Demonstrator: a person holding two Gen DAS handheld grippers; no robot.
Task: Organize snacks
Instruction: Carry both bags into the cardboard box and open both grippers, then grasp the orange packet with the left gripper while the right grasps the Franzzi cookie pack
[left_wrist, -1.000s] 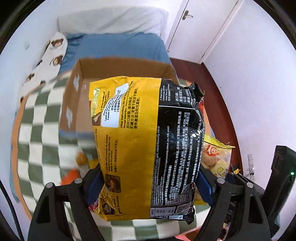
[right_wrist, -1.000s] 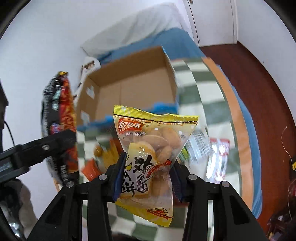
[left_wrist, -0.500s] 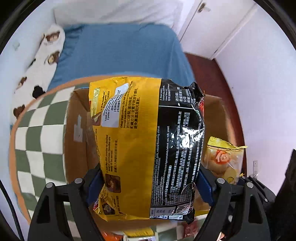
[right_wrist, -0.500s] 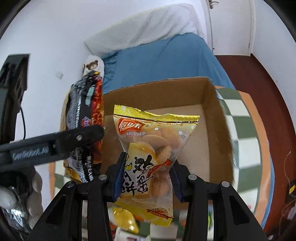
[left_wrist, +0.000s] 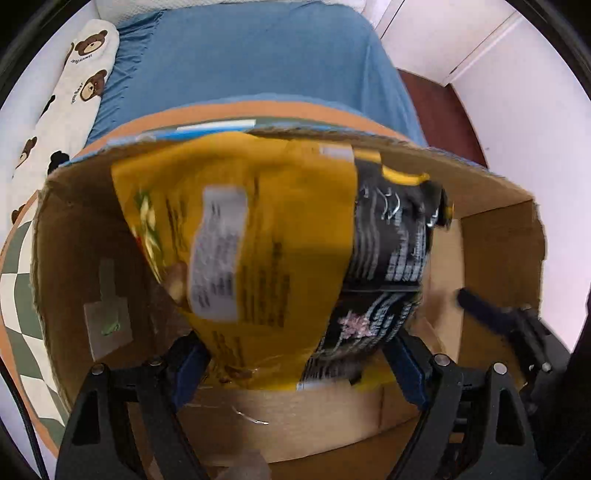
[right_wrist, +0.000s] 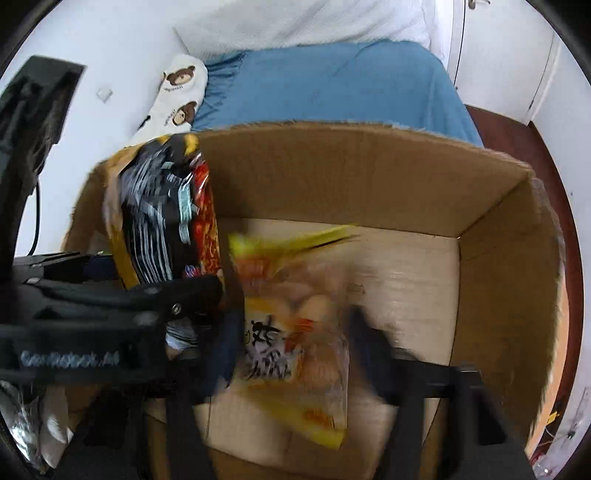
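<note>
At the bottom of the left wrist view we see our left gripper with its blue pads clamped on the lower end of a large yellow-and-black snack bag, which stands blurred inside the cardboard box and fills the centre of the frame. In the right wrist view our right gripper is opening, its jaws spreading away from the small clear biscuit packet that sits between them, low in the centre over the box floor. Beyond the box rim lies a green-and-white checked cloth at the left edge, then the blue bedsheet across the top, with a bear-print pillow in the upper left.
</note>
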